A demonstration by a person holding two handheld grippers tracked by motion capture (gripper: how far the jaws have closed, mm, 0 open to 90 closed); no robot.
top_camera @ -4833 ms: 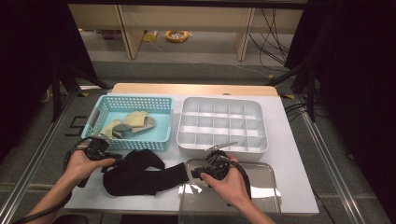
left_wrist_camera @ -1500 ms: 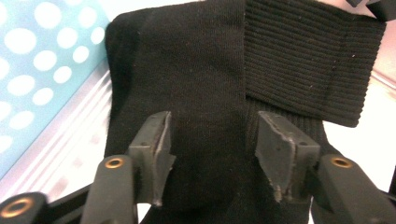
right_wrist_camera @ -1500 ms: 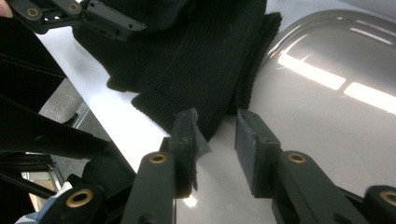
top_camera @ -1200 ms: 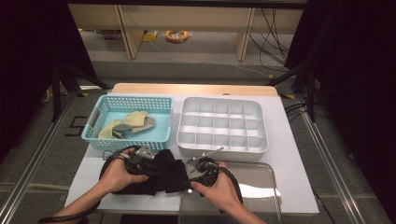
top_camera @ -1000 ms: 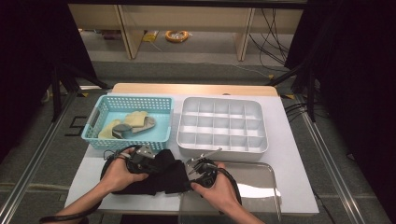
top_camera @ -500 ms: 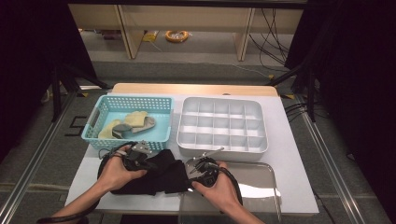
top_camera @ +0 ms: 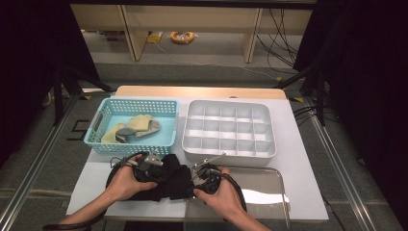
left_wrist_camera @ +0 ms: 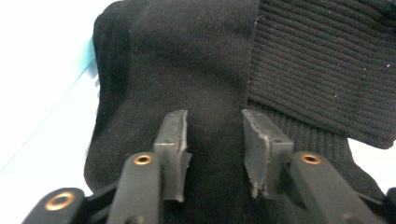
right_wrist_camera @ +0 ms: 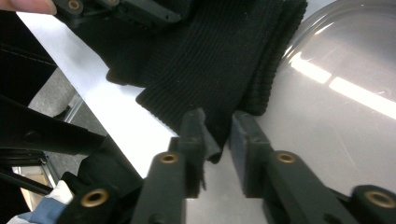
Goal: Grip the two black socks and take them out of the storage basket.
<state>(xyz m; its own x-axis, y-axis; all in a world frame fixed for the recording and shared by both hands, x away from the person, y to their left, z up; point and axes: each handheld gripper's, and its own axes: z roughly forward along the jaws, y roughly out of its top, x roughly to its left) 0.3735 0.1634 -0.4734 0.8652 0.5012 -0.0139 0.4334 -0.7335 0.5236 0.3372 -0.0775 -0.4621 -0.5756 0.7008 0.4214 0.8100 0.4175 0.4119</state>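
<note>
1. The turquoise basket (top_camera: 100,126) stands at the rear left of the white table top (top_camera: 298,159). It holds several folded pale and grey cloth items.
2. The left gripper (top_camera: 150,165) is held in the person's left hand (top_camera: 122,179) near the front edge of the table top, left of centre. Its tip rests over the left part of the black knit garment (top_camera: 175,182).
3. In the left gripper view, the two jaws stand apart and have just been opening. The smooth black fabric lies beneath and between them; the pads (left_wrist_camera: 172,144) do not press on it.
4. The black knit garment lies bunched near the front edge of the table top, between the two hands. Its ribbed cuff (right_wrist_camera: 219,70) reaches the left rim of the metal tray (top_camera: 269,192).
5. The right gripper (top_camera: 202,174) is held in the right hand (top_camera: 223,195), just right of the garment. In the right gripper view, the jaws stand a narrow gap apart and have just been closing. A corner of the ribbed cuff lies against the left pad (right_wrist_camera: 194,135); a clamp on the fabric cannot be confirmed.
6. The white compartment tray (top_camera: 228,130) stands at the rear centre, just right of the basket.
7. The metal tray sits at the front right of the table top.
</note>
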